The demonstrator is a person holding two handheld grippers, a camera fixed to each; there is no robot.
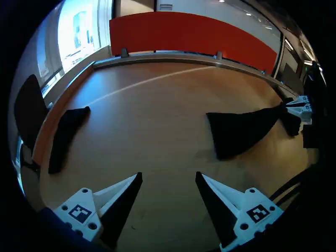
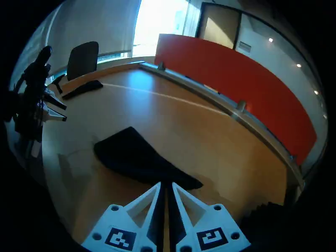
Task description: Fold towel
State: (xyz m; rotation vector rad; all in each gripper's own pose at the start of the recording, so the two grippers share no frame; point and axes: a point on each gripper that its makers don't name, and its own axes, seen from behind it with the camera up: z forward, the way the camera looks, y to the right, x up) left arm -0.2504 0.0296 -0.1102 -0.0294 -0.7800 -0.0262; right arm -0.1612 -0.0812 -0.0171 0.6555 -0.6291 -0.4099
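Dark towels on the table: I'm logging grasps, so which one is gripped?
The bunched towel, its corner pinched by the right gripper; the other towel lies flat, untouched, at the edge of the table.

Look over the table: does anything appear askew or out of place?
Yes. The dark towel is not flat: it is drawn into a wedge toward the right tongs, which pinch one corner. A second dark cloth lies crumpled by the edge of the table.

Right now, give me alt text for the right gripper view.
The right gripper pinches a corner of a black cloth towel on a glossy wooden table. A red partition panel lines the table's far edge; the left gripper hovers, open, at left.
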